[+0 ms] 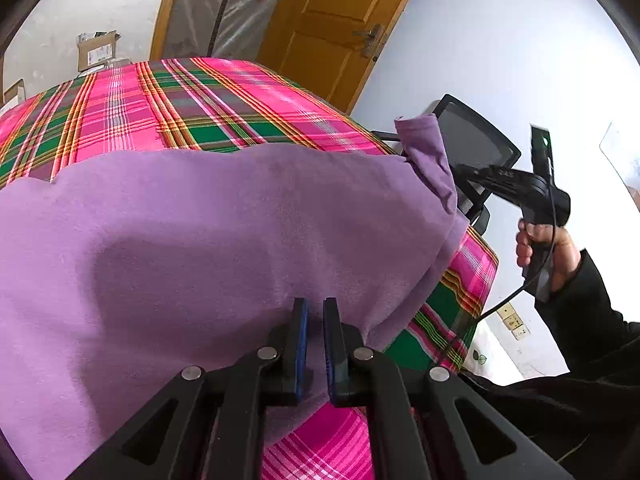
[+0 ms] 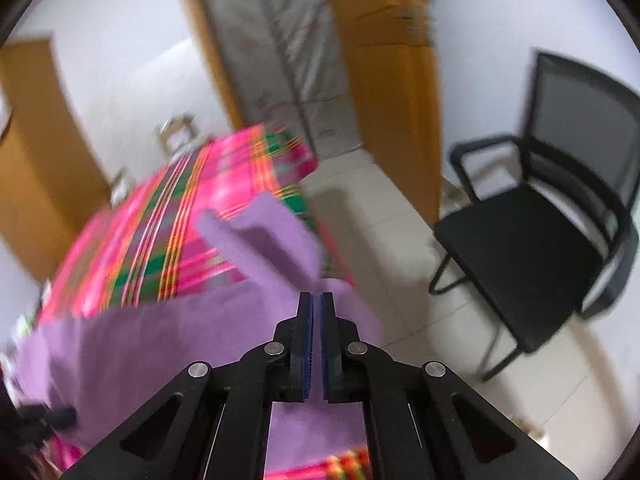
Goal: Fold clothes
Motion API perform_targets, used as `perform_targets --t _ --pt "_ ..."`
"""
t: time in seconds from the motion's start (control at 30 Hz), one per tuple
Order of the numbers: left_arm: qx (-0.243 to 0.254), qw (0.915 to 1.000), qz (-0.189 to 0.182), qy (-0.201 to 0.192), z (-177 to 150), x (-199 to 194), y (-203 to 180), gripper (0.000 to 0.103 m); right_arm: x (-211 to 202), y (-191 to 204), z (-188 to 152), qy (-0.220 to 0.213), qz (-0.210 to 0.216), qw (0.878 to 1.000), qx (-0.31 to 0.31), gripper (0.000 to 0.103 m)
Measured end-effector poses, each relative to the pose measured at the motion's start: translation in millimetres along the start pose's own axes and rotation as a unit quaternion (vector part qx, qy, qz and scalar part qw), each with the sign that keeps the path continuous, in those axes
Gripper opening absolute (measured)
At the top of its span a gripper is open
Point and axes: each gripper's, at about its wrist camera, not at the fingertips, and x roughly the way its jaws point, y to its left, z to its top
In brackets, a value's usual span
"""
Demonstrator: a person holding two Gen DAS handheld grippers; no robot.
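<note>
While the left gripper point(image 1: 315, 312) sits pinched on the near hem of the purple garment point(image 1: 208, 232), jaws almost together with cloth between the blue pads, the fold should be made by keeping that hem taut and low; judged from the layout, the step in hand is bringing one side of the garment over, so both grippers want to travel together or the edge will skew. Right gripper point(image 2: 315, 304) has its jaws nearly shut; the right wrist view shows nothing clamped at the tips, purple cloth only lying beneath, so I read it as closed and empty; the left wrist view shows it held in a hand point(image 1: 540, 248) off the table's right edge, close to a raised sleeve or corner of the garment point(image 1: 424, 148). Regrip that corner before lifting; don't drag the plaid tablecloth point(image 1: 192, 108) along. Garment: lilac, matte, soft fleecy-looking knit, spread flat over most of the near table, back edge wavy, right corner rucked upward; right wrist view is blurred. Black mesh chair point(image 2: 540, 240) stands beside the table.
</note>
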Motion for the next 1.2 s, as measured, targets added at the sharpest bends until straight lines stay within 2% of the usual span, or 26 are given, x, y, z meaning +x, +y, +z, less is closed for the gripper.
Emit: perform_targets --t 0.13,0.23,0.27,0.3,0.37,0.43,0.53,0.77,0.83,0.87,0.9,1.03,1.2 --pt "-0.003 1.0 -0.002 0.001 -1 0 0 0.006 2 -37 -10 0.022 0.009 0.997 0.073 0.003" --pt "-0.004 1.0 0.0 0.001 -1 -1 0 0.007 9 -38 -12 0.041 0.038 0.996 0.076 0.007" --pt "-0.004 1.0 0.0 0.001 -1 -1 0 0.007 9 -31 -11 0.04 0.039 0.996 0.063 0.012" --pt "-0.004 1.0 0.001 0.001 -1 -1 -1 0.007 9 -22 -9 0.037 0.038 0.998 0.042 0.022" --pt "-0.005 1.0 0.004 0.001 0 -1 -1 0.007 7 6 -4 0.026 0.031 0.999 -0.023 0.037" --pt "-0.007 1.0 0.004 0.0 0 0 -2 0.007 10 39 -5 0.025 0.023 0.994 -0.106 0.038" --pt "-0.008 0.9999 0.007 0.001 1 1 -2 0.007 24 70 -11 0.04 0.021 0.982 -0.183 0.038" --pt "-0.006 0.9999 0.012 0.003 3 3 -4 0.008 56 105 -20 0.075 0.004 0.958 -0.276 0.038" --pt "-0.006 0.9999 0.012 0.003 3 3 -4 0.008 65 103 -15 0.081 -0.009 0.959 -0.273 0.037" --pt "-0.006 0.9999 0.012 0.003 2 4 -4 0.008 64 99 -14 0.08 -0.012 0.961 -0.266 0.026" --pt "-0.006 0.9999 0.011 0.003 2 4 -4 0.008 62 95 -12 0.077 -0.013 0.964 -0.256 0.008" --pt "-0.006 0.9999 0.011 0.003 2 3 -4 0.009 52 71 0 0.056 -0.007 0.978 -0.201 0.006" --pt "0.001 0.9999 0.014 0.003 2 2 -6 0.009 23 25 14 0.016 0.028 0.997 -0.075 0.005"
